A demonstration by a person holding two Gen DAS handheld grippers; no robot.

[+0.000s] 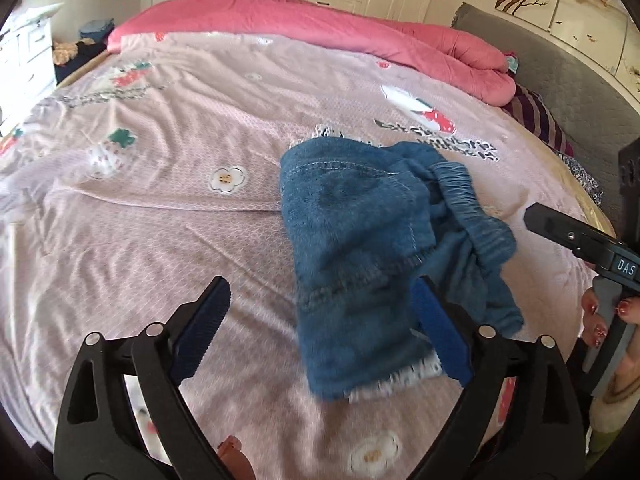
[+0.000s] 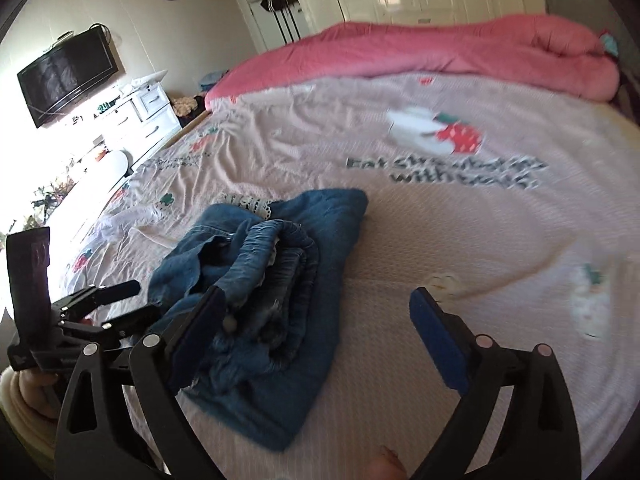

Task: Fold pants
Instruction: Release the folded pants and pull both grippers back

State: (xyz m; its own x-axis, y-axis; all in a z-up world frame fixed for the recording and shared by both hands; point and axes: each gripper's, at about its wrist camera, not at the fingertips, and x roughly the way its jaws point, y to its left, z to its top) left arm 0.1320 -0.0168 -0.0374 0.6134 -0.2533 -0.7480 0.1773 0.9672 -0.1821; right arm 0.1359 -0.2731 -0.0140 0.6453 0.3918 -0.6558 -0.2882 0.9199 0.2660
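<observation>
Blue denim pants (image 1: pixel 352 216) lie as a folded bundle on the pink printed bed sheet (image 1: pixel 160 220), the elastic waistband bunched on the right side. My left gripper (image 1: pixel 320 292) stands open around the near end of the bundle; its right finger (image 1: pixel 436 320) rests against the cloth without pinching it. In the right wrist view the pants (image 2: pixel 328 216) lie at the lower left. My right gripper (image 2: pixel 318 296) is open, its left finger (image 2: pixel 200 328) beside the rolled layers and its right finger over bare sheet (image 2: pixel 460 240). Each gripper shows at the edge of the other's view.
A rolled pink quilt (image 1: pixel 320 20) runs along the far side of the bed, with a grey headboard (image 1: pixel 560 80) at the right. A white dresser (image 2: pixel 140 108) and a wall television (image 2: pixel 68 76) stand beyond the bed's left edge. A hand (image 1: pixel 596 320) holds the right gripper.
</observation>
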